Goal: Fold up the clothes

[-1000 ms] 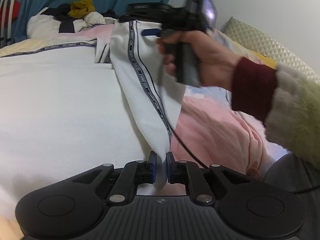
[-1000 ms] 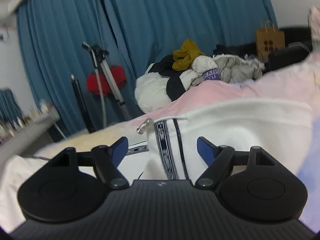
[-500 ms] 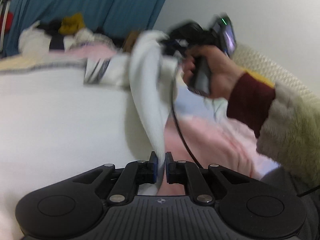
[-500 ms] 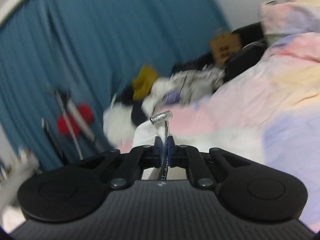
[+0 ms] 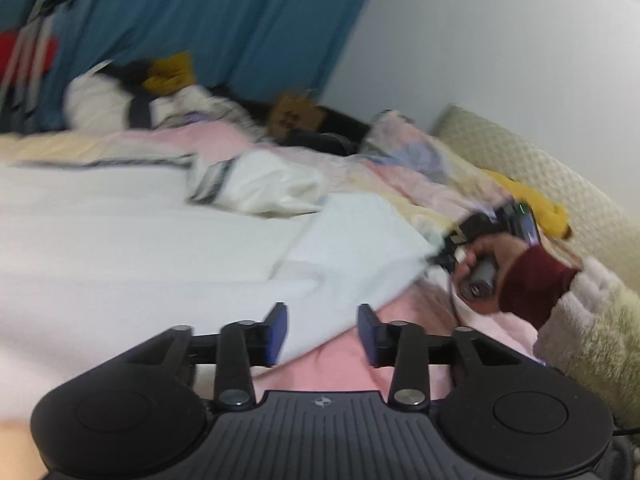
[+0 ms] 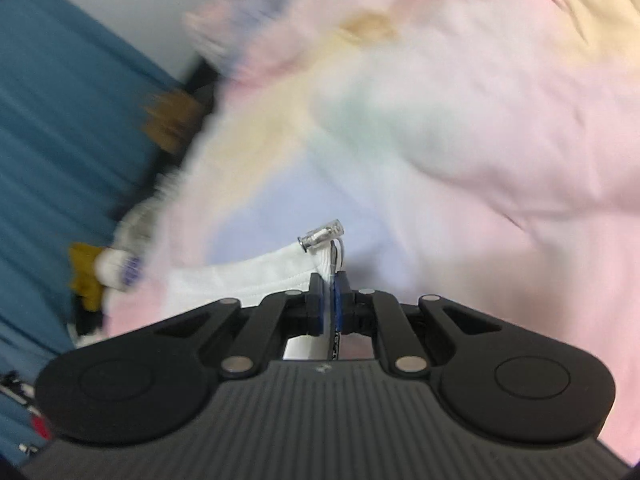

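A white garment with dark striped trim lies spread on the bed, one flap folded toward the right. My left gripper is open, its blue pads either side of the flap's lower edge. My right gripper is shut on the white garment's trimmed edge, beside a metal cord tip. In the left wrist view the right gripper is held low at the flap's right corner.
A pastel pink and yellow quilt covers the bed's right side, also filling the right wrist view. A pile of clothes sits at the far end before a blue curtain. A quilted cream headboard is at right.
My left gripper has opened and let go of the garment's end. My right gripper shut on the trimmed edge, then swung right and down, laying the flap over the quilt.
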